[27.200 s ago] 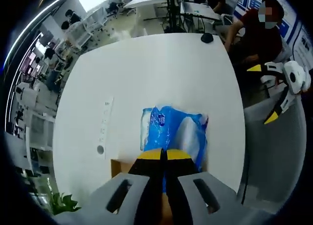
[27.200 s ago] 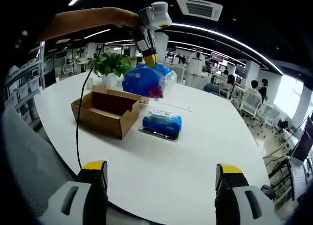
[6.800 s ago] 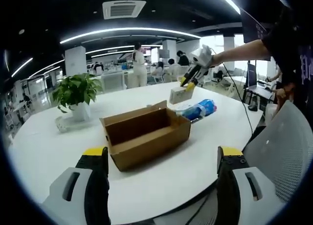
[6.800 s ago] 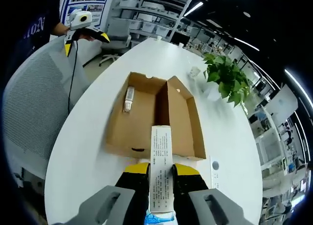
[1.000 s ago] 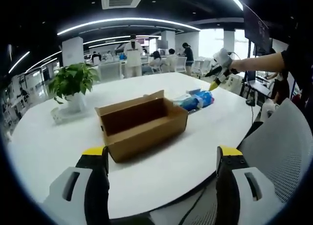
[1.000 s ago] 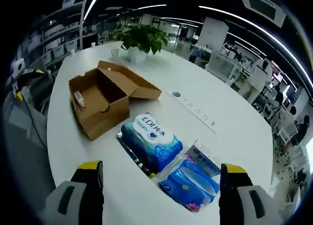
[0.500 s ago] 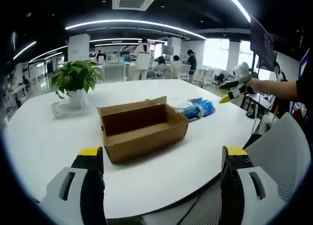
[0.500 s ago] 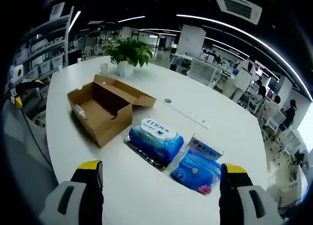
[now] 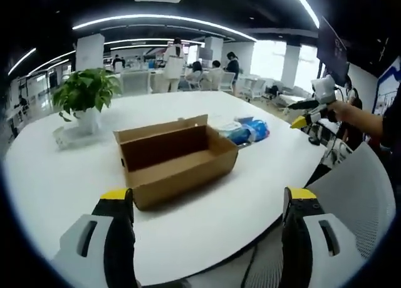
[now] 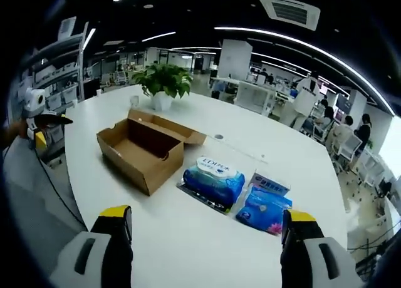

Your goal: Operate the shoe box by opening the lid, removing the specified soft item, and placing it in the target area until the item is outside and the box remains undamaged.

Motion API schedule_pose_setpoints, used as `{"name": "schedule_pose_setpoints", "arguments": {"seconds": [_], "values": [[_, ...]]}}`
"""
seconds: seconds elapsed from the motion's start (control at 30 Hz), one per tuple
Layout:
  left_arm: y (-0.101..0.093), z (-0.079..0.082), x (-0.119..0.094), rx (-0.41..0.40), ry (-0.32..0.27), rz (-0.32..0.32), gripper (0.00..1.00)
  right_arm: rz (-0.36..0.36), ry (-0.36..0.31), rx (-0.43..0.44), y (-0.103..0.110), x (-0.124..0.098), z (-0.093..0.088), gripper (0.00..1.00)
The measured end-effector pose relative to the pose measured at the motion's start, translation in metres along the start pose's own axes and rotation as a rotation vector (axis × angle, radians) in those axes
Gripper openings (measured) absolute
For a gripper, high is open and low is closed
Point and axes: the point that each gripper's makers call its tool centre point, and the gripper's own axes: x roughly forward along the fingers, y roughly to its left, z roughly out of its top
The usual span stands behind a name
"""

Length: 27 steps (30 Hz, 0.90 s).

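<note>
The brown cardboard shoe box stands open on the white table, its lid flap folded back. In the right gripper view the box sits left of a blue wipes pack, a second blue soft pack and a small white-blue carton. The blue packs lie just past the box. My left gripper is open and empty, short of the table edge. My right gripper is open and empty too, held off the table's side.
A potted green plant stands at the table's far side, also behind the box. A grey mesh chair is close on the right. The left gripper shows at the far left. An office with desks and people lies beyond.
Both views have drawn back slightly from the table. The right gripper hangs a little lower and further right in the left gripper view. Box and packs lie as before.
</note>
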Motion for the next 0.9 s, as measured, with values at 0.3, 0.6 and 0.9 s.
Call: {"name": "schedule_pose_setpoints", "arguments": {"seconds": [0.3,0.6,0.9], "values": [[0.029,0.024,0.019,0.069,0.054,-0.007,0.85,-0.008,-0.03,0.03,0.021,-0.025,-0.005,1.0],[0.044,0.038,0.047,0.132,0.106,-0.026,0.82,-0.018,-0.052,0.066,0.038,-0.035,-0.009,1.0],[0.062,0.04,0.077,0.251,0.201,-0.028,0.76,-0.022,-0.062,0.089,0.062,-0.046,-0.02,1.0]]}}
